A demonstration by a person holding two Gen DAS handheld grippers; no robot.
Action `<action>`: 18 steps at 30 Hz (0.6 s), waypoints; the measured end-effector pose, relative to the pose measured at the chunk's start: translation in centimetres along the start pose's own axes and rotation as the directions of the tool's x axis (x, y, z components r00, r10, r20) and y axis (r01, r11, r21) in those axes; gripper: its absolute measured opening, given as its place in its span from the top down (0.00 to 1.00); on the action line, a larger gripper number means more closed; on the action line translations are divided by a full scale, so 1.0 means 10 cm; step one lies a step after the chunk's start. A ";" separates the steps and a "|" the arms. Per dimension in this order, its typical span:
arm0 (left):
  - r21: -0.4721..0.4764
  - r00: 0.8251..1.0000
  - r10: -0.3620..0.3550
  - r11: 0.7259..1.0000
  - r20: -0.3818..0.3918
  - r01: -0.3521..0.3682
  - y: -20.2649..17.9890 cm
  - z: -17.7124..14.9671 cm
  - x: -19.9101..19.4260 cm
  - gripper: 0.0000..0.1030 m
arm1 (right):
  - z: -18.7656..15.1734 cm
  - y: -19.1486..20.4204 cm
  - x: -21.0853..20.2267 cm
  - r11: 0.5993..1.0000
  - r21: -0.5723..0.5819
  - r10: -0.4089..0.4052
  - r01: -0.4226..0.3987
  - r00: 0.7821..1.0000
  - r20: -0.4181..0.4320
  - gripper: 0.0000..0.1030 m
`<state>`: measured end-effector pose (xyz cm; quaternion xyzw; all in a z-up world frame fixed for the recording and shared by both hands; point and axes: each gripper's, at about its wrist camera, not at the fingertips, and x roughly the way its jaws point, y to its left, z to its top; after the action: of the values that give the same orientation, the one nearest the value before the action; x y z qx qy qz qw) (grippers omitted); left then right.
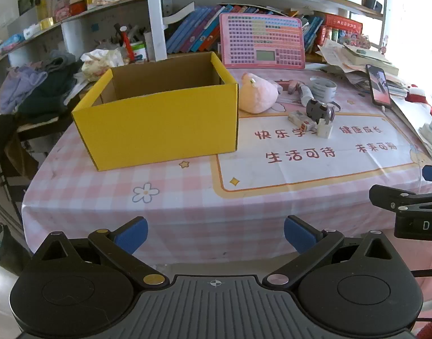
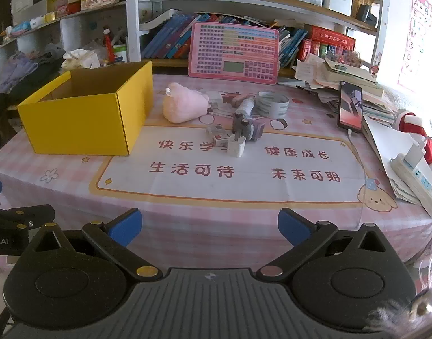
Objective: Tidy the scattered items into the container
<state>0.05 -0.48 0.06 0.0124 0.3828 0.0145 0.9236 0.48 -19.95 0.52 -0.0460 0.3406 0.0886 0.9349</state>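
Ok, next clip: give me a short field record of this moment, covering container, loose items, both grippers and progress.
container: yellow box, open top, on the table's left part; the inside that shows looks empty
loose items: pink plush, white charger, grey tape roll, plus small mixed pieces, clustered right of the box
left gripper: open, empty, near the table's front edge
right gripper: open, empty, near the table's front edge
bystander: phone propped by the paper stack
progress: nothing visibly placed yet

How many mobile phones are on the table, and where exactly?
1. The phone stands tilted at the table's far right side, leaning against the stack of books and papers, screen lit, cable plugged in below. Another could hide under that pile.
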 end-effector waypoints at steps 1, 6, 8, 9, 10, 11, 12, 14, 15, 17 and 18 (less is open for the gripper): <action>-0.003 1.000 0.002 1.000 -0.002 -0.002 0.00 0.00 0.00 0.00 | 0.00 -0.01 0.00 1.000 -0.001 0.001 -0.001 1.000 0.000 0.00; -0.013 1.000 0.008 1.000 -0.004 -0.008 0.00 -0.02 0.00 0.00 | -0.02 0.00 0.01 1.000 -0.003 0.000 0.000 1.000 -0.001 0.00; -0.010 1.000 0.007 1.000 -0.004 -0.007 0.00 -0.02 0.00 0.00 | -0.01 0.00 0.02 1.000 -0.004 0.000 0.000 1.000 -0.001 0.00; -0.006 1.000 0.008 1.000 -0.003 -0.008 0.00 -0.01 -0.01 0.00 | -0.01 0.00 0.02 1.000 -0.002 0.000 0.000 1.000 0.000 0.00; 0.000 1.000 0.010 1.000 -0.002 -0.010 -0.01 -0.02 -0.02 0.00 | -0.01 0.00 0.02 1.000 0.001 -0.002 0.002 1.000 0.001 0.00; 0.006 1.000 0.013 1.000 0.001 -0.013 -0.01 -0.02 -0.02 0.00 | -0.01 0.00 0.02 1.000 0.005 0.000 0.000 1.000 0.002 0.00; 0.010 1.000 0.017 1.000 0.004 -0.017 -0.01 -0.02 -0.03 0.00 | -0.01 0.00 0.03 1.000 0.007 0.003 -0.003 1.000 0.003 0.00; 0.013 1.000 0.025 1.000 0.009 -0.025 0.00 -0.01 -0.05 0.00 | 0.00 0.02 0.03 1.000 0.004 0.009 -0.009 1.000 0.004 0.00; 0.011 1.000 0.028 1.000 0.009 -0.028 0.00 -0.01 -0.05 0.00 | 0.00 0.04 0.02 1.000 -0.001 0.013 -0.013 1.000 0.005 0.00; 0.006 0.999 0.031 1.000 0.007 -0.031 0.02 -0.01 -0.05 0.00 | 0.02 0.05 0.00 1.000 -0.010 0.020 -0.020 1.000 0.009 0.00; 0.004 0.999 0.031 0.999 0.006 -0.031 0.03 -0.01 -0.05 0.00 | 0.03 0.06 -0.01 1.000 -0.014 0.022 -0.022 1.000 0.012 0.00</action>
<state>-0.40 -0.21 0.35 0.0204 0.3797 0.0282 0.9245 0.49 -19.33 0.73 -0.0480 0.3350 0.1013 0.9355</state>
